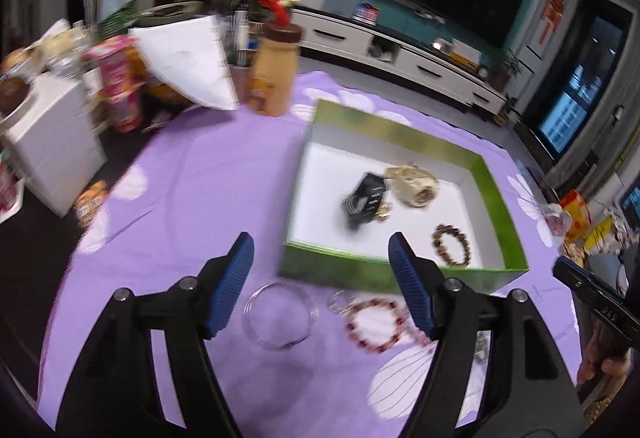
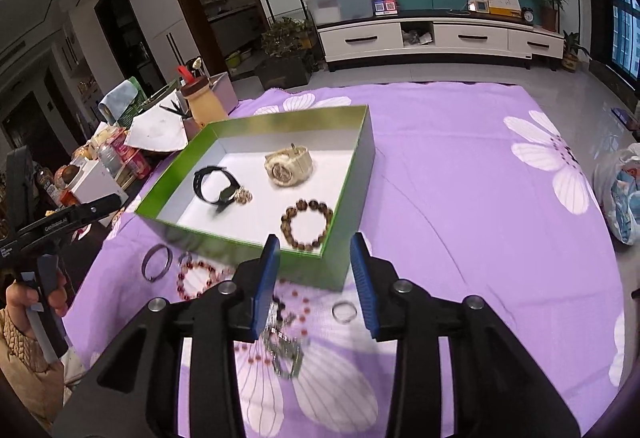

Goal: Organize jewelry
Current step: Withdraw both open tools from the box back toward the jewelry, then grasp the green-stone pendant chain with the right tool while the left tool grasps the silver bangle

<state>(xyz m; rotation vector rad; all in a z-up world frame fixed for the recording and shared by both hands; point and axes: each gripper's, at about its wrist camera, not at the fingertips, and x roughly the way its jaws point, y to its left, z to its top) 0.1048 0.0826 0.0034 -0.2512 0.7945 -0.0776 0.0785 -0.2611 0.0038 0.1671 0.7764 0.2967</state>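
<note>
Left gripper (image 1: 322, 270): jaws spread wide, nothing between them; it hangs over the purple cloth (image 1: 200, 178) at the near edge of the green box (image 1: 500, 206).
Bangle (image 1: 281, 314): thin clear ring flat on the cloth, at 6 o'clock of the left jaws; judged stiff, light and slippery, best pinched across one side of the rim.
Red bead bracelet (image 1: 378, 324): just right of the bangle, outside the box; likely limp on its string, so take it across a run of beads.
Box contents: black watch (image 2: 214, 184) at 9 o'clock, cream watch (image 2: 287, 166) at 12, brown bead bracelet (image 2: 307, 224) at 5.
Right gripper (image 2: 316, 284): released, part open, empty.
Metal chain (image 2: 284, 344): at 7 o'clock of the right jaws, slack; likely to slide.
Small ring (image 2: 344, 311): between the right jaws' line, tiny, hard.
Writing: "GenRobot.AI" on the other gripper's body; "DAS" on the right one's, seen from the left wrist.
</note>
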